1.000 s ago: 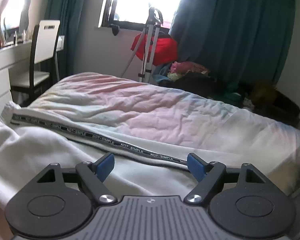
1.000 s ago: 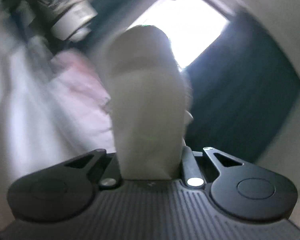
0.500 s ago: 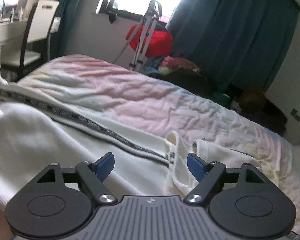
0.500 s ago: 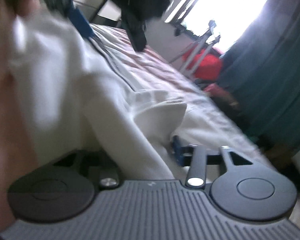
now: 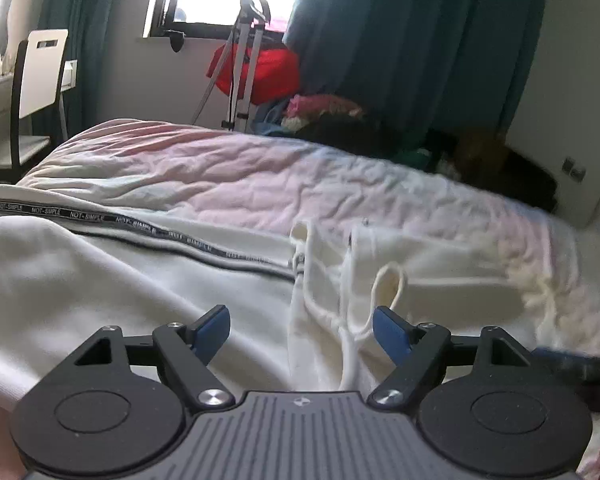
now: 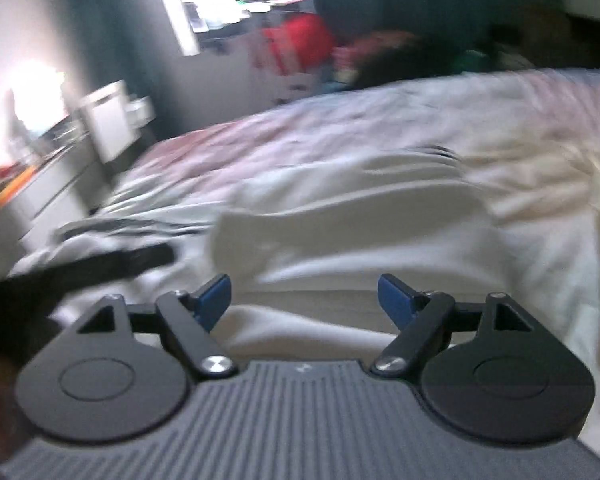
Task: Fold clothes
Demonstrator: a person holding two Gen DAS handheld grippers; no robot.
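White zip-up jacket [image 5: 100,280] spread rumpled across near side of pink bed [image 5: 260,176], black zipper tape reading "NOT-SIMPLE"; left gripper [image 5: 300,330] wide, empty; right gripper [image 6: 304,294] opening, empty.

Open space is seen above the bed [image 5: 260,176], whose far half lies bare and wrinkled. The near half is covered by a white garment [image 5: 100,280], bunched into raised folds with a loose cord loop [image 5: 388,292] standing up. At the left edge the way is blocked by a chair [image 5: 40,76]. Beyond the far edge, a metal stand [image 5: 240,60], a red bag [image 5: 272,72] and a heap of clothes [image 5: 324,108] are crowded under the window.
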